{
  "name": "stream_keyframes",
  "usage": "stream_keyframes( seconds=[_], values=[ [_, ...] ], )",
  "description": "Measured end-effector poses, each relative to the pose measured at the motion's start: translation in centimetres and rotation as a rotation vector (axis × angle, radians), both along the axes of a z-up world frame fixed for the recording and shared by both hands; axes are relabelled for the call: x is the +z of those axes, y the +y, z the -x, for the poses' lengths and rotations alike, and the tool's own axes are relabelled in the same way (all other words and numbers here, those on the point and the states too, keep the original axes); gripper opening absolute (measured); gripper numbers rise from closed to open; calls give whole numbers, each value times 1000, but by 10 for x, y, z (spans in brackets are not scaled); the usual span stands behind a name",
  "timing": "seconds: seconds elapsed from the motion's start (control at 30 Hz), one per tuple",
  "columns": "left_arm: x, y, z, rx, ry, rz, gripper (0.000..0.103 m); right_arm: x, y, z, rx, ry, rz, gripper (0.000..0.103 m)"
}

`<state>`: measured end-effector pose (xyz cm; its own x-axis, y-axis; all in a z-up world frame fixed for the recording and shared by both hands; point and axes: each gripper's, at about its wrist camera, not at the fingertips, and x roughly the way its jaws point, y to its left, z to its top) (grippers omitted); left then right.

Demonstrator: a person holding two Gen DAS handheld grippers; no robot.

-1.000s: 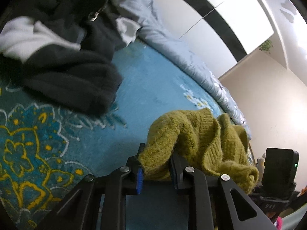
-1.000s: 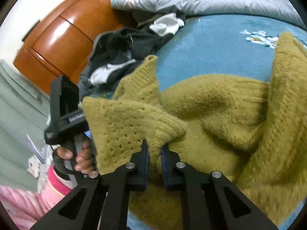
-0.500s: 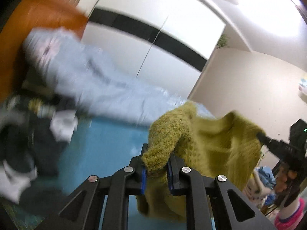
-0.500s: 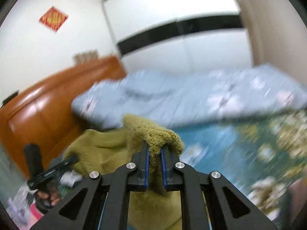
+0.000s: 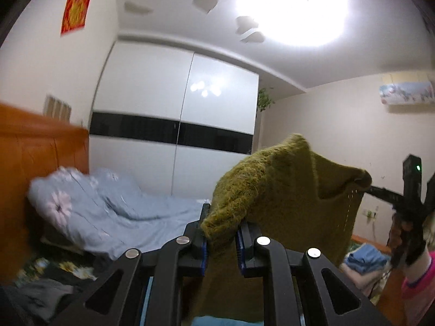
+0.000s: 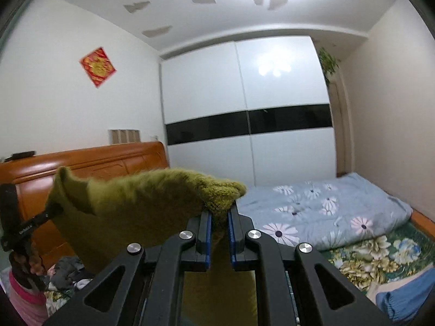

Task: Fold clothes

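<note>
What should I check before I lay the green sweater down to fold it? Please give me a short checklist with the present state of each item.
1. Left gripper is closed on the olive sweater: ok.
2. Right gripper is closed on the sweater's other top corner: ok.
3. Top edge is stretched between the two grippers: ok, with a slight sag.
4. Sweater hangs free, with its lower hem off the bed: cannot tell, the hem is out of view.
5. Landing spot on the bed is free: cannot tell; the blue quilt lies at the far side, dark clothes at the lower left.
6. Sleeves hang untangled: cannot tell.
</note>
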<state>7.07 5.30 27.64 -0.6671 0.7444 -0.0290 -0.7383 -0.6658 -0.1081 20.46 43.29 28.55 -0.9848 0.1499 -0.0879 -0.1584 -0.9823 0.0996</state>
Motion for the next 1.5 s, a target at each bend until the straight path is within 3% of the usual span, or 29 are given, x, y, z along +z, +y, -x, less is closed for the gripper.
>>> stream_keyframes(
  seconds=[0.1,0.2,0.33,0.47,0.57,0.73,0.9,1.07,1.17,1.23,1.3,1.4,1.5],
  values=[
    [10,-20,-25,19,37,23,17,1,-21,-16,29,0,-52,10],
    [17,-12,-20,42,33,72,17,0,-21,-7,35,-33,-41,10],
    [-7,20,46,32,-123,148,17,-14,-1,29,-8,-119,-13,10],
    [-65,72,146,31,-316,210,17,-46,35,89,-82,-240,22,10],
    [-113,111,201,87,-387,261,17,-80,67,146,-124,-360,64,10],
    [-192,156,272,131,-672,229,16,-151,106,223,-174,-527,127,10],
    [-231,185,322,238,-727,255,13,-213,134,280,-202,-645,148,10],
    [-293,207,365,277,-842,304,13,-279,167,323,-182,-728,287,11],
    [-327,215,380,290,-875,329,13,-314,172,337,-155,-783,312,13],
    [-346,215,385,302,-909,319,14,-332,176,342,-131,-800,314,33],
    [-363,212,390,284,-962,286,16,-336,182,334,-125,-789,322,43],
    [-377,206,394,248,-1048,231,26,-339,192,321,-118,-767,335,50],
    [-372,197,385,220,-1078,187,32,-336,205,290,-119,-742,386,51]
  ],
)
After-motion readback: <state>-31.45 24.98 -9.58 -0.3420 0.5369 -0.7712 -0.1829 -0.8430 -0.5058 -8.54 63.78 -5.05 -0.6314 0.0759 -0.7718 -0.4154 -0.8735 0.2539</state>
